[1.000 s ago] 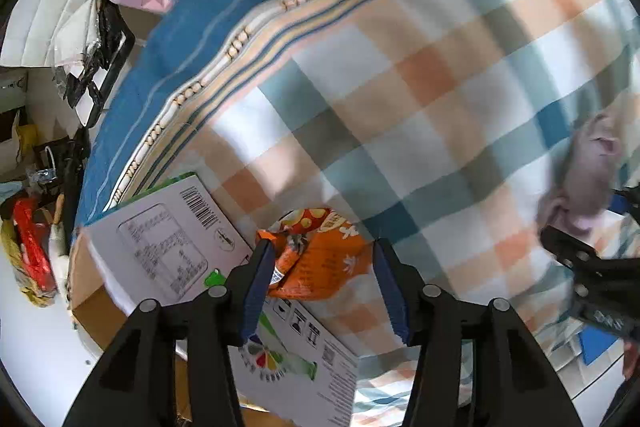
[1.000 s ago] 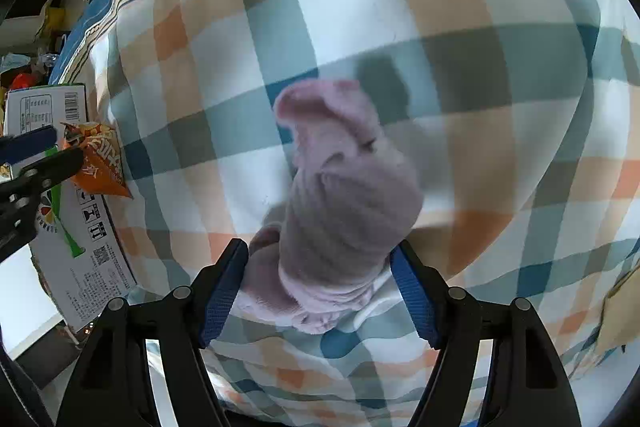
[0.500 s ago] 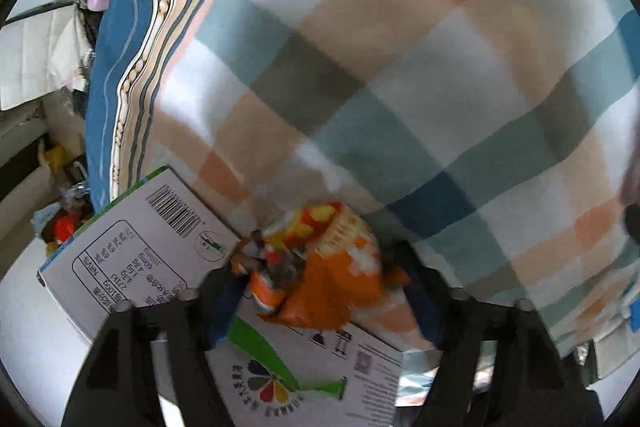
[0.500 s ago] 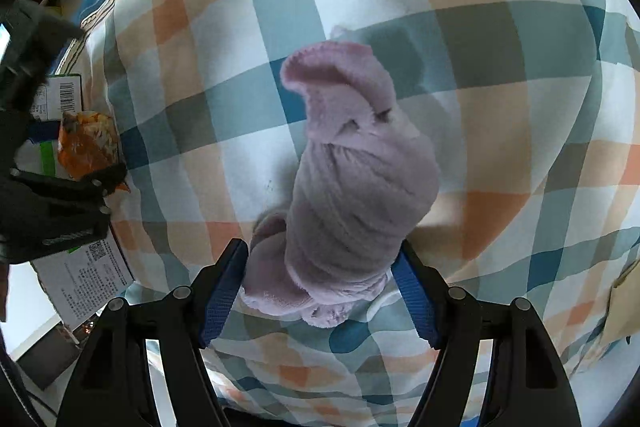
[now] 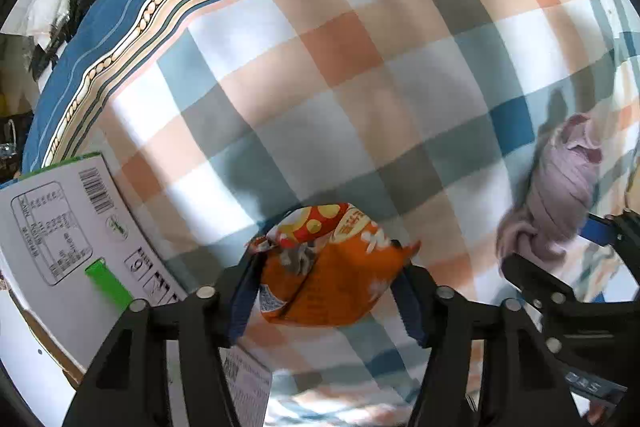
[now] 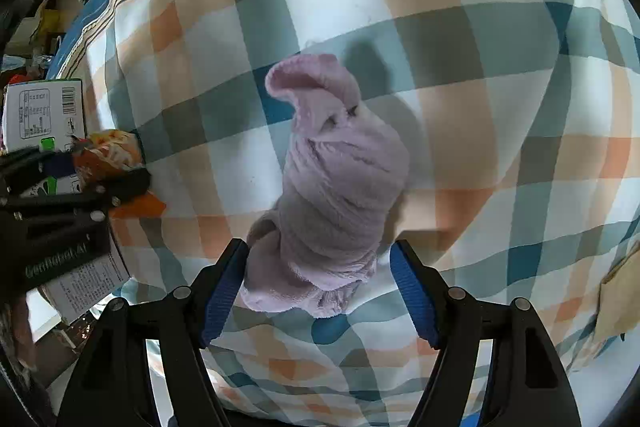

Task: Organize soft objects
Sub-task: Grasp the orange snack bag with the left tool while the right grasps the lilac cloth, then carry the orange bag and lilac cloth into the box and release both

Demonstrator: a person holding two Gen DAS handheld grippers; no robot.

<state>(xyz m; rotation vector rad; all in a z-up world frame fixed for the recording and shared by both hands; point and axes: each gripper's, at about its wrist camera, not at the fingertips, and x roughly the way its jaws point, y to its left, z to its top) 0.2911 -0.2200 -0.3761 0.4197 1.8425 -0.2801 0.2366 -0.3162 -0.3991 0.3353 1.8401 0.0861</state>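
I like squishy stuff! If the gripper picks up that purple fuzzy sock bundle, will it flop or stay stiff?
Probably squishy. The sock bundle looks like fuzzy cloth rolled into a lump, so the right gripper would likely squash it a bit. Its loose top flap may droop. It seems light and unlikely to slip, since the fuzz should grip the pads.

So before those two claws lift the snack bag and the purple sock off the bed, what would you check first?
1. Orange snack bag sits between the left gripper fingers: ok.
2. Left pads are actually pressing the bag: cannot tell; the bag fills the gap.
3. Rolled purple sock lies between the right gripper fingers: ok.
4. Right gripper has closed on the sock: not ok; a gap shows at the right pad.
5. Sock lies clear of the bag: ok, they are apart on the checked blanket.
6. White carton is out of the left gripper's way: cannot tell; it lies close beside it.
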